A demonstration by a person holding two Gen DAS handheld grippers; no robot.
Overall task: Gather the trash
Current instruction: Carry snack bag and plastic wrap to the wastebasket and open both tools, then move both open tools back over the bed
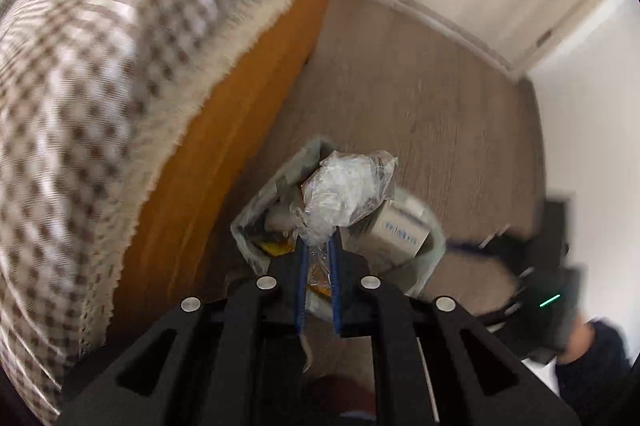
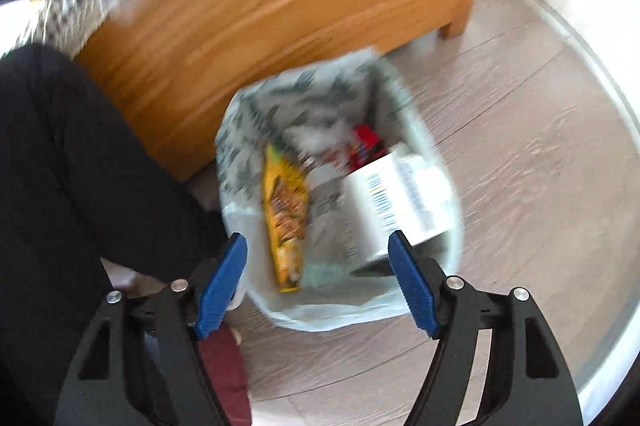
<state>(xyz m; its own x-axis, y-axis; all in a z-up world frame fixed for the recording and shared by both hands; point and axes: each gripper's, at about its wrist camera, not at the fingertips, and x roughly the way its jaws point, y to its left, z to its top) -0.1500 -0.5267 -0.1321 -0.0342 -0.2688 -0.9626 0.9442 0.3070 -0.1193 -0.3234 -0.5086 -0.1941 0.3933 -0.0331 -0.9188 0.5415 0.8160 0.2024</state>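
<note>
**Q:** So what is each gripper doing?

**A:** Starting at the left gripper: its blue pads are pressed nearly together, pinching the tail of a crumpled clear plastic wrapper. The wrapper bunches just beyond the fingertips and hangs over the bin, which sits directly below and ahead of that gripper. The right gripper is spread wide with nothing between its pads; no earlier view is available here.

**Q:** How will the wrapper handle?

**A:** Probably very light, soft and crinkly, and somewhat slippery. A pinch on a gathered fold, as now, seems the sound hold; it may cling to the pads on release.

**Q:** Where does everything sit, moving outward?

**A:** Beyond the right gripper's open fingers, the bin is just ahead and below, lined with a patterned bag. Inside lie a yellow snack packet toward the left finger, a white box toward the right finger, and something red farther off. Left of the bin, past both grippers, stands a wooden bed frame; a person's dark-clothed leg is at the right gripper's left.
</note>
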